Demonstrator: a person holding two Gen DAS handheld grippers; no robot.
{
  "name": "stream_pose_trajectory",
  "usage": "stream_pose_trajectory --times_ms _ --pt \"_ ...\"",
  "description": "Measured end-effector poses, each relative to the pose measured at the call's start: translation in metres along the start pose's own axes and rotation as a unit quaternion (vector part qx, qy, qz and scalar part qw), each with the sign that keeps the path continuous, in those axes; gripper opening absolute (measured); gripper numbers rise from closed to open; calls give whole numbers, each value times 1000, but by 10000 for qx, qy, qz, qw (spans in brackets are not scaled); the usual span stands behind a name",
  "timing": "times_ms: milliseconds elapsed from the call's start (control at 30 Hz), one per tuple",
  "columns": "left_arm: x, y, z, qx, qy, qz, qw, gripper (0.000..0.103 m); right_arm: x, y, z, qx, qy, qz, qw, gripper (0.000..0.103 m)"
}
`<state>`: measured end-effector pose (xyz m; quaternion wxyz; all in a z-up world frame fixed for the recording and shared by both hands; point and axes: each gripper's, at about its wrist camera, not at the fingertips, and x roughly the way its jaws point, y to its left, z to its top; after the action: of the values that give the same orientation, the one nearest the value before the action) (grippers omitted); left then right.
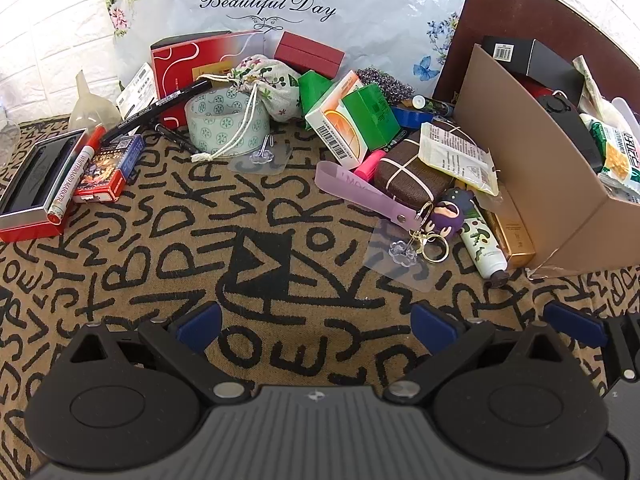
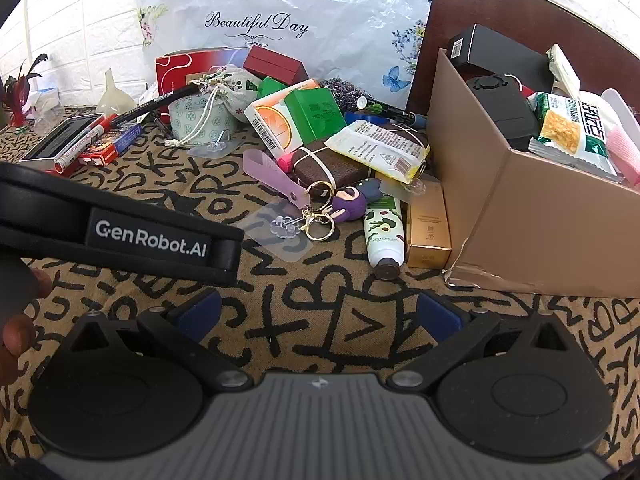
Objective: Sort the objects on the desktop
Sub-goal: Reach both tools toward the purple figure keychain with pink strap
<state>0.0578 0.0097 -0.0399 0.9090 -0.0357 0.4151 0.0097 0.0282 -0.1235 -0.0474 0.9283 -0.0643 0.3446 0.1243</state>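
Letter-patterned cloth (image 1: 168, 248) covers the desk, with a clutter heap along the back and a half-filled cardboard box (image 2: 520, 216) at the right. Sorting looks to be between picks: the left gripper (image 1: 316, 322) and right gripper (image 2: 318, 314) both hover with jaws spread and nothing between them. The nearest candidates (the purple keychain (image 2: 348, 204) and white tube (image 2: 383, 236)) lie ahead of the right jaws, beside the box, so the next move probably calls for reaching forward and closing on one.

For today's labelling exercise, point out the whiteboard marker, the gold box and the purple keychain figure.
whiteboard marker (image 1: 74, 172): left wrist view, on its white barrel.
gold box (image 2: 427, 228): right wrist view, on its top face.
purple keychain figure (image 1: 450, 216): left wrist view, on its face.
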Motion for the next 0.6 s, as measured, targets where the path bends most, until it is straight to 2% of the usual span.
stream_pose_trajectory --times_ms 233,367,567,600 --pt "6 0 1 -15 25 -56 10000 103 5 2 0 -47 10 36 10000 101" --pt "10 11 6 -346 -8 -592 9976 103 9 7 2 -413 -138 21 9990 101" --pt "28 19 23 -673 43 -847 9941 100 25 4 15 -403 -282 373 9981 101" --pt "31 20 25 -722 64 -916 9931 97 29 4 17 -434 -304 396 9978 101"
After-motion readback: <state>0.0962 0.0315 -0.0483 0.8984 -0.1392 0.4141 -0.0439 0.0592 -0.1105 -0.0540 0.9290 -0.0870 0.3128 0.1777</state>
